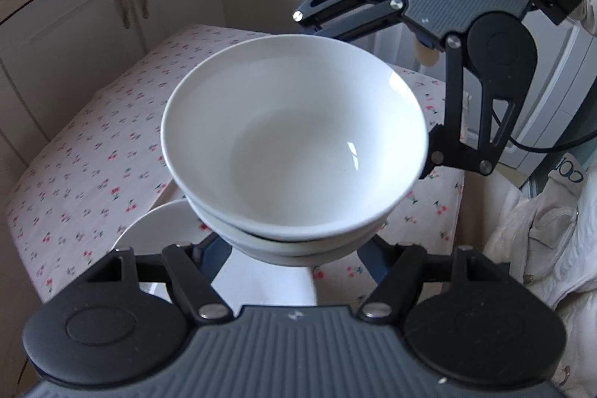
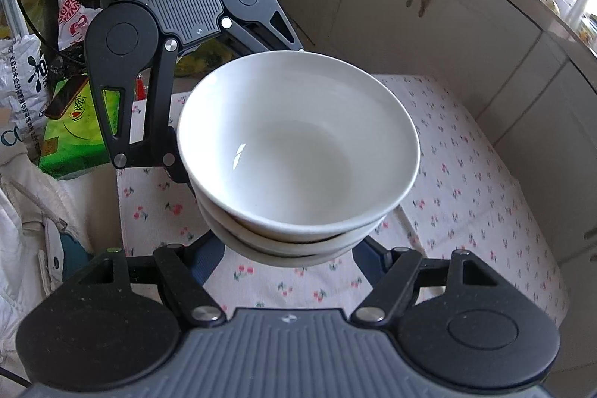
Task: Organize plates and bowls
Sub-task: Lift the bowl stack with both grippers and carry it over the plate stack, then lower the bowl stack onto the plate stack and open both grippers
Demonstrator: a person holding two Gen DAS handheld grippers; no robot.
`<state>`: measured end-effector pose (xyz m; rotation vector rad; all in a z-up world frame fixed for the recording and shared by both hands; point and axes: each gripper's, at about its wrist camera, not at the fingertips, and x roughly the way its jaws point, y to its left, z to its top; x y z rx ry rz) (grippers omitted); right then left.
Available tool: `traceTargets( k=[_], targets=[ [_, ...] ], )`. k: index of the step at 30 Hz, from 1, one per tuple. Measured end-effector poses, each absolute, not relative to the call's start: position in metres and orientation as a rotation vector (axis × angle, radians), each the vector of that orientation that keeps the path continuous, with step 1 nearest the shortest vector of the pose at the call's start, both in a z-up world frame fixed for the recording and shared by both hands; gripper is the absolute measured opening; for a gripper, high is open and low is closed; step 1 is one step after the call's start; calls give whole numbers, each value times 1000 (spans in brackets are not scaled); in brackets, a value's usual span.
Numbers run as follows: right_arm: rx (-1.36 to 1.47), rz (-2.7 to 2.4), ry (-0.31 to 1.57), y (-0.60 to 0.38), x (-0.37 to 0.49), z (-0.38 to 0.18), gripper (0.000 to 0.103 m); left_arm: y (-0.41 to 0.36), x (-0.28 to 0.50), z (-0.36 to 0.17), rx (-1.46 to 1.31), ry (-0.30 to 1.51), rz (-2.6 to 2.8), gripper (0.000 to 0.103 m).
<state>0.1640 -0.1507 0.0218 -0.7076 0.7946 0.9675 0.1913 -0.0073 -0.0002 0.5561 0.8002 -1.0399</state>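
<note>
A stack of white bowls (image 1: 294,137) is held in the air above the cherry-print tablecloth (image 1: 93,152); it also shows in the right wrist view (image 2: 298,144). My left gripper (image 1: 294,248) grips the stack from the near side, fingertips hidden under the bowls. My right gripper (image 2: 294,248) grips it from the opposite side and appears in the left wrist view (image 1: 373,92) behind the stack. A white plate (image 1: 156,230) lies on the cloth below, partly hidden by the bowls.
Beige cabinets (image 1: 112,6) run behind the table. Bags and a green box (image 2: 71,137) lie beside the table's edge. White fabric (image 1: 541,230) is bunched at the right.
</note>
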Motion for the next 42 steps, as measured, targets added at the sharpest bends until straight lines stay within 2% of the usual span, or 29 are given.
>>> traceTargets(
  k=[16,42],
  targets=[
    [-761,1047,775,-88,198,1,79,52,209,-13,529,843,-922,73],
    [-741,1058,855,-70,227,-25,79,61,227,-38,475,887,-917,73]
  ],
)
